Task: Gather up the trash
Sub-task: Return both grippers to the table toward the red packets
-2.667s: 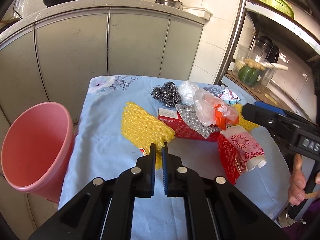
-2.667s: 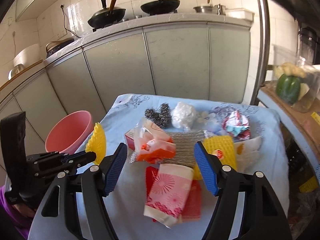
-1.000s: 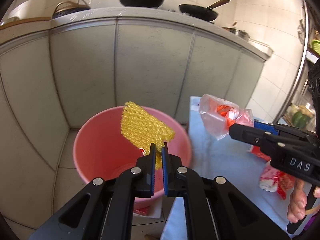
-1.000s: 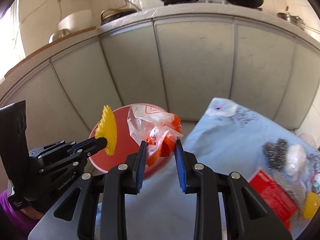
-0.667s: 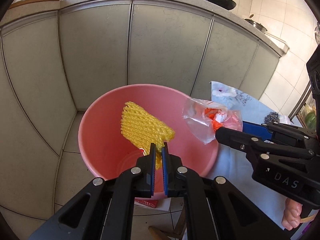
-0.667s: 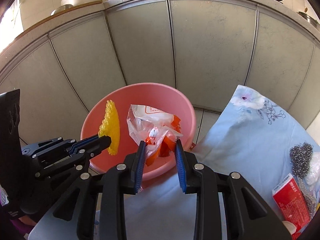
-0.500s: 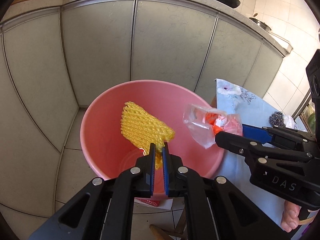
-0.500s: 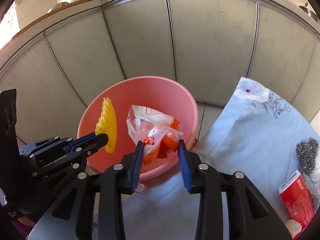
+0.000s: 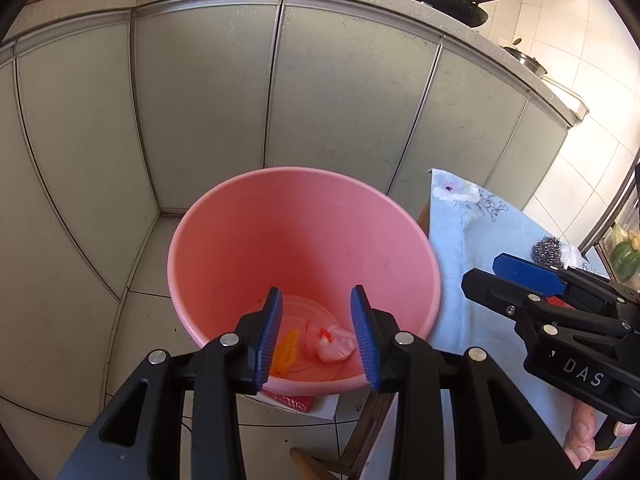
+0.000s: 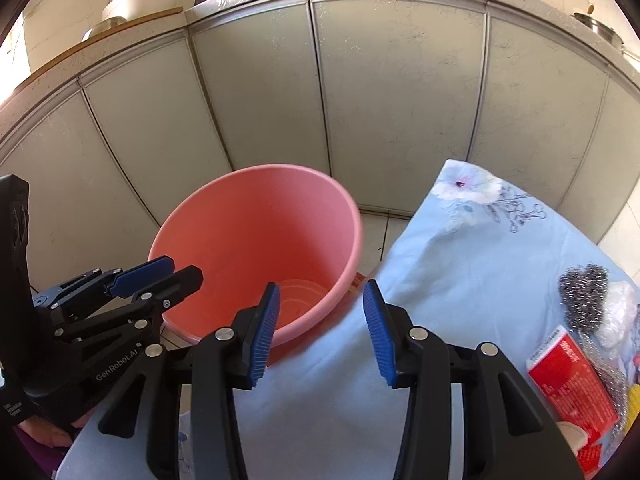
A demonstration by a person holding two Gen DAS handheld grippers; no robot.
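Note:
A pink bucket [image 9: 248, 240] stands on the tiled floor left of the table; it also shows in the right wrist view [image 10: 224, 232]. At its bottom lie the yellow foam net [image 9: 286, 346] and the clear plastic bag with orange scraps [image 9: 332, 342]. My left gripper [image 9: 318, 332] is open and empty above the bucket's near rim. My right gripper [image 10: 322, 332] is open and empty over the table's left edge, beside the bucket. On the blue floral tablecloth [image 10: 460, 256] remain a steel scourer [image 10: 582, 292], a white plastic wad [image 10: 618, 316] and a red box [image 10: 568, 380].
Grey kitchen cabinet doors [image 9: 340, 100] stand close behind the bucket, with pans on the counter [image 9: 456, 0]. A red-and-white card [image 9: 296, 402] lies on the floor under the bucket. A metal rack post [image 9: 612, 208] and a green vegetable [image 9: 628, 258] are at far right.
Both grippers have opened. The yellow foam net and the plastic bag have dropped from them into the pink bucket and lie at its bottom.

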